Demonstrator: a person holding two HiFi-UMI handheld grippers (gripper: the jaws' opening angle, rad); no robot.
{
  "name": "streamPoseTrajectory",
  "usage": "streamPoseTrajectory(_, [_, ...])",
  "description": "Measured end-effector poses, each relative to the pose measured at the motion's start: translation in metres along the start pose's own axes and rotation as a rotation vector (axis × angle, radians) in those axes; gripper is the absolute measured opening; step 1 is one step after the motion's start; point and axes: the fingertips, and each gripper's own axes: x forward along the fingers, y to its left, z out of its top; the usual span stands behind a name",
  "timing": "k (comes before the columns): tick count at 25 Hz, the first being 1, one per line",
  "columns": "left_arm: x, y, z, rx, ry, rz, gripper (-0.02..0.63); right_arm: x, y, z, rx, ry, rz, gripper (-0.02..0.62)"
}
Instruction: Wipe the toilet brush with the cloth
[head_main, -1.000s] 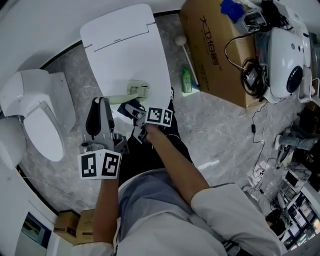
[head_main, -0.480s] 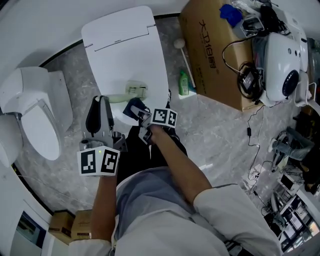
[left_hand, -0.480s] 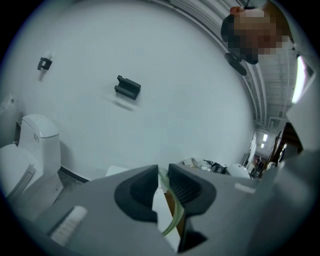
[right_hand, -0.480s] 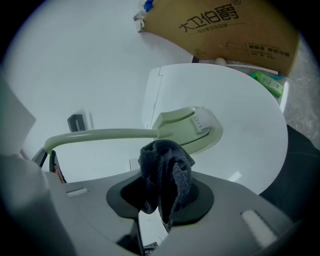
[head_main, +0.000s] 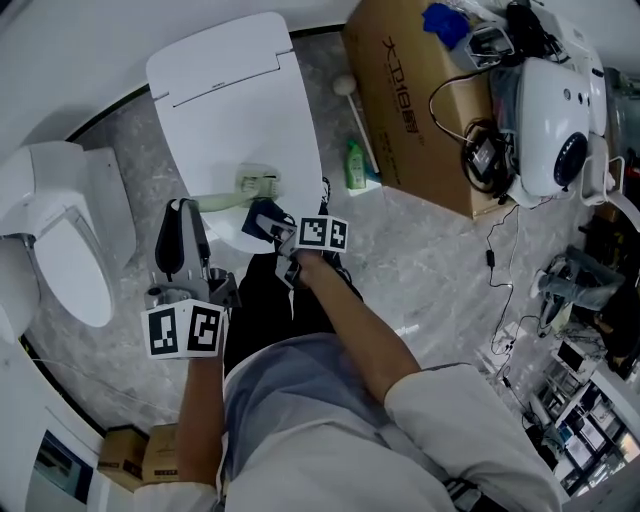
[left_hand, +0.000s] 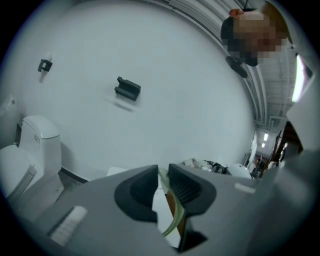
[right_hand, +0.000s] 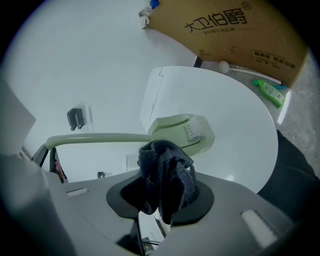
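The pale green toilet brush lies level over the closed white toilet lid (head_main: 235, 100), its head (head_main: 258, 183) to the right and its handle (head_main: 215, 199) running left. My left gripper (head_main: 186, 208) is shut on the end of the handle (left_hand: 169, 215), which shows as a thin green strip between the pads. My right gripper (head_main: 278, 238) is shut on a bunched dark blue cloth (head_main: 262, 221). In the right gripper view the cloth (right_hand: 167, 175) sits just below the brush head (right_hand: 182, 131), with the handle (right_hand: 95, 139) stretching left.
A second white toilet (head_main: 60, 240) stands at the left. A cardboard box (head_main: 405, 95), a green bottle (head_main: 355, 165) and a white stick with a round end (head_main: 355, 105) are to the right of the lid. Further right are a white machine (head_main: 555, 110) and cables on the grey floor (head_main: 440, 270).
Both grippers keep their hold. The whole scene has slid a little to the left in the head view; the cloth stays just below the brush head.
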Motion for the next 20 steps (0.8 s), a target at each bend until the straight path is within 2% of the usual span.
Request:
streamPoseTrajectory(11, [0.000,-0.001,0.000,0.007,-0.008,0.018,0.000,-0.007,-0.017,0.007,-0.126,0.087,-0.047,0.094])
streamPoseTrajectory(20, [-0.002,0.000,-0.002,0.010,-0.008,0.035,0.000,-0.008,-0.030,0.011,-0.115,0.111,-0.079,0.094])
